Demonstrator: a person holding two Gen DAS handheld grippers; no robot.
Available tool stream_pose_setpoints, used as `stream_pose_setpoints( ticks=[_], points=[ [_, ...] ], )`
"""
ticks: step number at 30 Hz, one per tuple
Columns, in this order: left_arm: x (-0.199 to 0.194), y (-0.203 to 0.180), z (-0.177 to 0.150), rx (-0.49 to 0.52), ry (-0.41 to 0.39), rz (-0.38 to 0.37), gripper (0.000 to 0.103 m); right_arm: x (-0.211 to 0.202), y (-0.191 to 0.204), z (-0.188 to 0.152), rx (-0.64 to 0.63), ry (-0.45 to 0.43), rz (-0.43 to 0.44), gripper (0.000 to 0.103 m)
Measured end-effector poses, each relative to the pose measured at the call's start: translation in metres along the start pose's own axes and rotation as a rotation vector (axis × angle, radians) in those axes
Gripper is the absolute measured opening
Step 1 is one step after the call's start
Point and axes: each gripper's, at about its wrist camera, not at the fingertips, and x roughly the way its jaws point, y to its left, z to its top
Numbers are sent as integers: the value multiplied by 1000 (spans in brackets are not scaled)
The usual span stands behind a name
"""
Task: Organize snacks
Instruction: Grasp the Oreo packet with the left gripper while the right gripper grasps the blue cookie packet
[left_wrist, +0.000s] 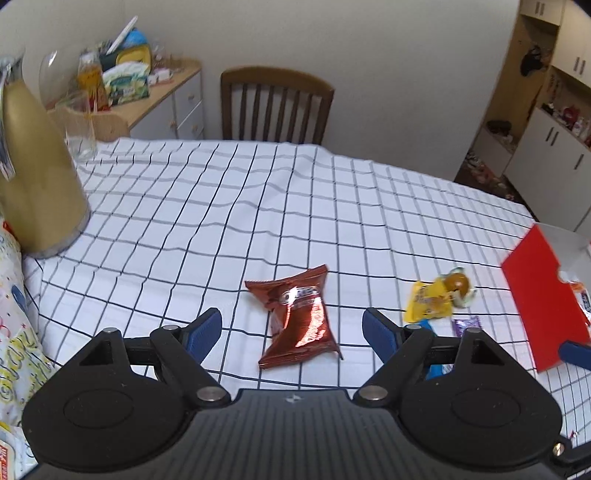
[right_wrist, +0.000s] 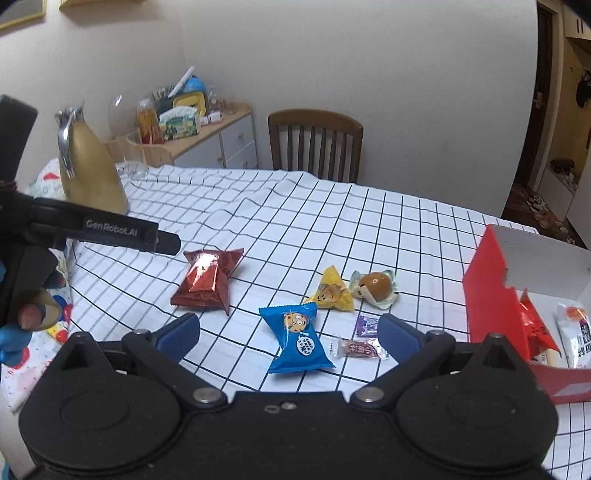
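A shiny brown Oreo packet (left_wrist: 300, 315) (right_wrist: 209, 279) lies on the checked tablecloth, framed between the wide-apart fingers of my left gripper (left_wrist: 291, 334), which is open and touches nothing. My right gripper (right_wrist: 288, 338) is open too, with a blue cookie packet (right_wrist: 297, 338) lying on the cloth between its fingers, untouched. Beyond it lie a yellow packet (right_wrist: 332, 293) (left_wrist: 428, 301), a wrapped round bun (right_wrist: 375, 288) (left_wrist: 458, 286), a small purple sweet (right_wrist: 366, 325) (left_wrist: 467, 326) and a pink wrapped bar (right_wrist: 360, 348). A red box (right_wrist: 491, 295) (left_wrist: 535, 299) at the right holds several snacks.
A gold thermos jug (left_wrist: 35, 173) (right_wrist: 90, 173) and a glass (left_wrist: 79, 127) stand at the table's left. A wooden chair (left_wrist: 275, 105) is at the far side, a cluttered sideboard (left_wrist: 162, 99) behind. A hand (right_wrist: 33, 314) holds the left gripper's body (right_wrist: 92, 227).
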Motion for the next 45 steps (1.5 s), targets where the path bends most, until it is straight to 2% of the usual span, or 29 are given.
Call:
stream_pose_setpoints(
  ticks=[8, 17, 19, 27, 38, 41, 42, 45],
  points=[
    [46, 2, 7, -29, 67, 13, 83, 38, 2, 0, -21, 68, -13, 101],
    [88, -5, 12, -52, 138, 20, 83, 79, 0, -1, -70, 150, -31, 89],
    [95, -6, 12, -56, 150, 28, 83, 87, -2, -1, -76, 171, -27, 82],
    [115, -7, 11, -53, 186, 53, 83, 115, -2, -4, -116, 238, -21, 76],
    [125, -4, 11, -57, 212, 60, 83, 140, 2, -7, -148, 301, -36, 56],
    [124, -7, 11, -44, 208, 47, 82, 142, 3, -6, -149, 306, -39, 47],
    [123, -8, 11, -38, 206, 45, 81, 143, 3, -5, -145, 309, -36, 46],
    [123, -14, 11, -4, 210, 41, 65, 145, 3, -5, -130, 326, -30, 45]
  ],
)
